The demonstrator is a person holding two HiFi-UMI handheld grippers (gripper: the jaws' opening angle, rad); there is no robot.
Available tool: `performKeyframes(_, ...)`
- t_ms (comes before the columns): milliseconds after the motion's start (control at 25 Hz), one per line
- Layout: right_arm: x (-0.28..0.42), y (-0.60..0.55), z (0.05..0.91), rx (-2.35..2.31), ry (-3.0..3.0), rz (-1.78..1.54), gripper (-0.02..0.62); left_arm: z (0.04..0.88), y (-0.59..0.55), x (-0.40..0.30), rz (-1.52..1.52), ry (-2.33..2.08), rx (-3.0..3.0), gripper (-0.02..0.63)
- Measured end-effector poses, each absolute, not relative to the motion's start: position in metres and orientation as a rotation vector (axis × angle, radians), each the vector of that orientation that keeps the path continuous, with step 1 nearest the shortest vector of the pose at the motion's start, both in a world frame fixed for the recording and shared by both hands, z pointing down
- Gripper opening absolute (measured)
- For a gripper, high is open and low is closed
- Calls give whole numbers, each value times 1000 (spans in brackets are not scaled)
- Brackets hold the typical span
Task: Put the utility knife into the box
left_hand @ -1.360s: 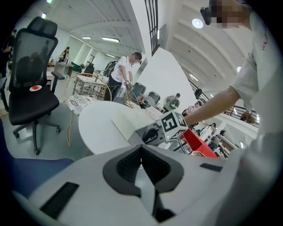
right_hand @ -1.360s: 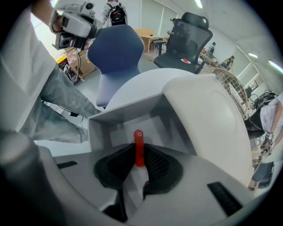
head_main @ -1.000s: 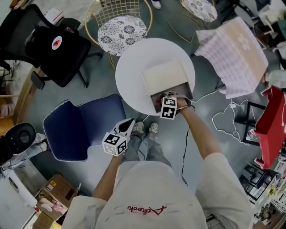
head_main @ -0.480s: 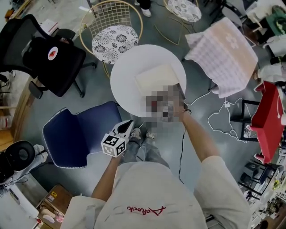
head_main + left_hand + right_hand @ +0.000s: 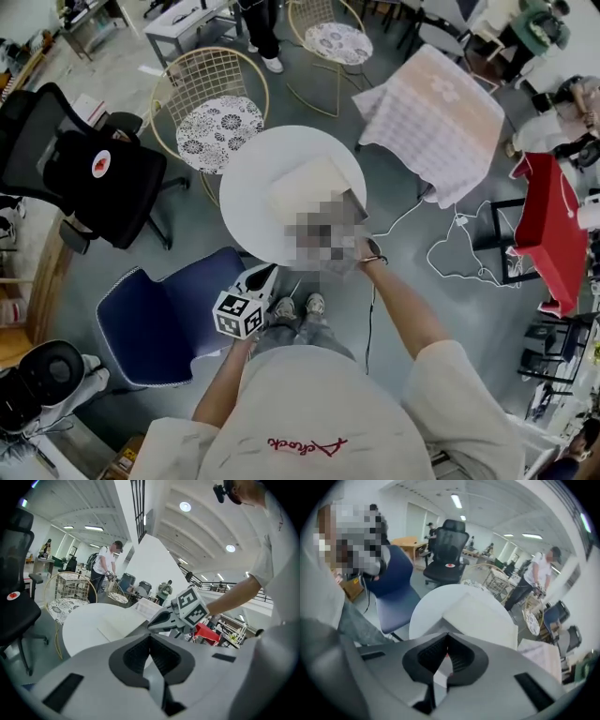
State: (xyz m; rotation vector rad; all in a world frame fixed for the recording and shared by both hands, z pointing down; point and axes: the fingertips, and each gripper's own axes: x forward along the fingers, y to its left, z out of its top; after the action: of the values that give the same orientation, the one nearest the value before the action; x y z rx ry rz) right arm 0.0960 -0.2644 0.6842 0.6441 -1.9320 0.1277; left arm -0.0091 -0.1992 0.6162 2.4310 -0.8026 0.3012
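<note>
Round table (image 5: pixel 248 202) at frame centre. Box (image 5: pixel 305 185) on table's right half, reaching its lower right edge. Wire chair (image 5: pixel 208 122) just upper left of table; second wire chair (image 5: pixel 337 42) at top. Office chair (image 5: pixel 94 173) far left. Padded chair (image 5: pixel 155 314) lower left, beside table. Cloth-draped stand (image 5: pixel 436 117) upper right. Cable (image 5: pixel 459 253) on floor, right of table. Shoes (image 5: pixel 316 304) just below table.

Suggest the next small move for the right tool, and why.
Probably lift the right tool clear of the open cream-lidded grey box on the round white table: its jaws have just closed, nothing evidently between them, so the drop looks done.
</note>
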Motion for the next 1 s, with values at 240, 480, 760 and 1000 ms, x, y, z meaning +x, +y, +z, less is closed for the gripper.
performKeyframes(240, 96, -269, 634, 1062, -2062, 364, 17, 596, -214, 3, 281, -712, 2519, 11)
performKeyframes(480, 105, -258, 579, 1535, -2222, 500, 17, 576, -227, 25, 257, -614, 2611, 12)
performKeyframes(760, 130, -206, 553, 1875, -2186, 541, 17, 564, -211, 43, 270, -538, 2659, 11)
performKeyframes(1000, 132, -159, 549, 1928, -2169, 510, 17, 565, -189, 37, 270, -538, 2654, 11)
